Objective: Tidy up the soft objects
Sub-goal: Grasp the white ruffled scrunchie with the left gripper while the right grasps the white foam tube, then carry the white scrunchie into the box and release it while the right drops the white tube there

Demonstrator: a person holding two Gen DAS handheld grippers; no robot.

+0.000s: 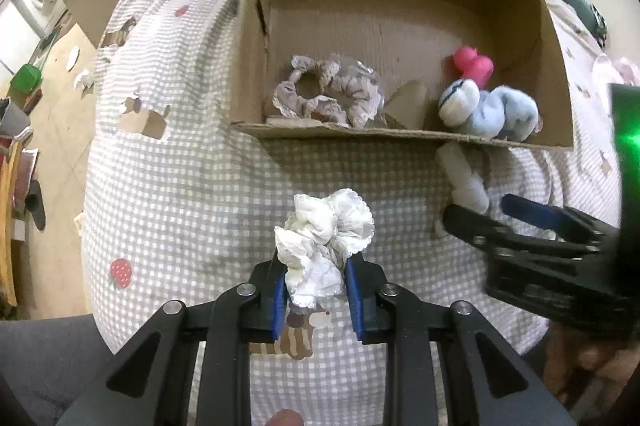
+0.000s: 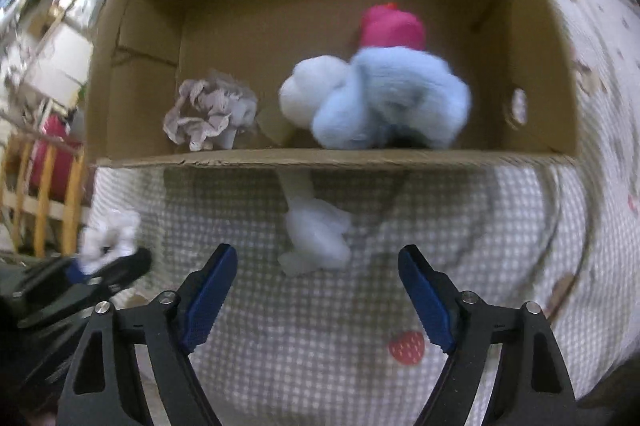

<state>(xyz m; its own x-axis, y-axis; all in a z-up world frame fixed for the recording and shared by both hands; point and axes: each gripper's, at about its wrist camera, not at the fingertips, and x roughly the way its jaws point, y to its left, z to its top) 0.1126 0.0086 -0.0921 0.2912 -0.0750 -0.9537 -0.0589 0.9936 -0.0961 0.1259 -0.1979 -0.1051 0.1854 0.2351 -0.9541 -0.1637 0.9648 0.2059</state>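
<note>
- Pointing away from the camera, the white scrunchie (image 1: 326, 246) in the left wrist view runs its long axis from the near end, between the pads, to its frilled far end over the checked cloth (image 1: 180, 154).
- The left gripper (image 1: 318, 300) is narrowed onto it, both blue pads pressing the bunched fabric; the scrunchie is crumpled, white, with scalloped edges.
- Beyond it the cardboard box (image 1: 400, 136) holds a grey scrunchie (image 1: 328, 92) at its near left and a blue-and-white plush (image 1: 486, 108) with a pink toy (image 1: 472, 64) at its near right.
- At the right, the right gripper (image 1: 492, 212) reaches beside a white sock (image 1: 464, 178) lying just outside the box's near wall.
- In the right wrist view, the white sock (image 2: 316, 230) lies with its long axis running near to far, its far end slipping under the box (image 2: 332, 158) edge; it is soft, pale and lumpy.
- The right gripper (image 2: 318, 268) stands wide, its pads apart on either side of the sock's near end and holding nothing.
- At the left edge, the left gripper (image 2: 100, 268) carries the white scrunchie (image 2: 110, 236), blurred.
</note>
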